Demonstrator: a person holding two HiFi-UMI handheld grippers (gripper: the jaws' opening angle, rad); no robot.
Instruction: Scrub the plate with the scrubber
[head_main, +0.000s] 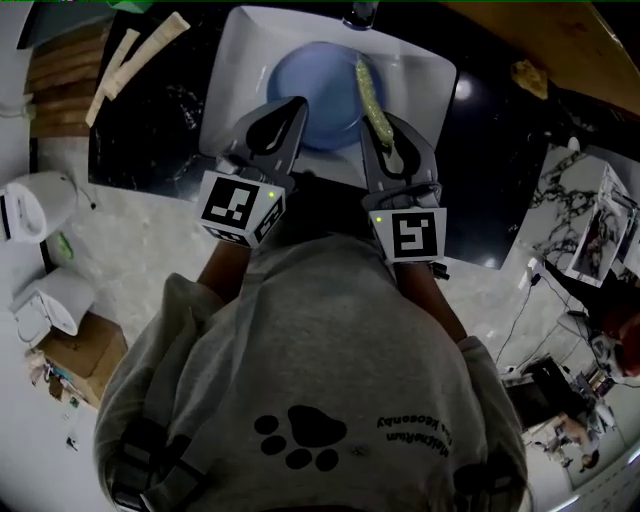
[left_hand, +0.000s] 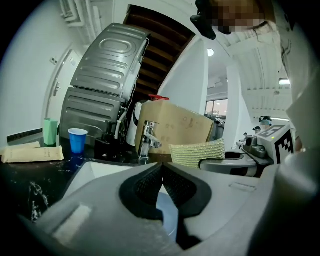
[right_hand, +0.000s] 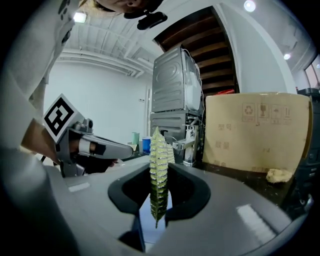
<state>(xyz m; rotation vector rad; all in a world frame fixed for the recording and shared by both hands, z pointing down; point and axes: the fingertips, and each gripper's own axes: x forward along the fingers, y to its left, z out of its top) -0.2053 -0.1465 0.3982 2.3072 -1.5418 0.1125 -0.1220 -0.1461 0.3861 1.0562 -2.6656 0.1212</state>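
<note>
So, right gripper (head_main: 388, 135) has its fingers pinched on the yellow-green scrubber (head_main: 370, 95), while the left gripper (head_main: 285, 115) has its fingers closed on nothing. Blue plate (head_main: 305, 85) lies just beyond them in the white sink (head_main: 235, 60), set into the black desk (head_main: 150, 130).

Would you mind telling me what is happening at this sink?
A person stands at a white sink with a gripper in each hand. The right gripper is shut on a yellow-green scrubber, which points out over the blue plate lying in the sink. The left gripper is shut and empty, alongside it near the plate's edge. Whether the scrubber touches the plate yet cannot be told.
</note>
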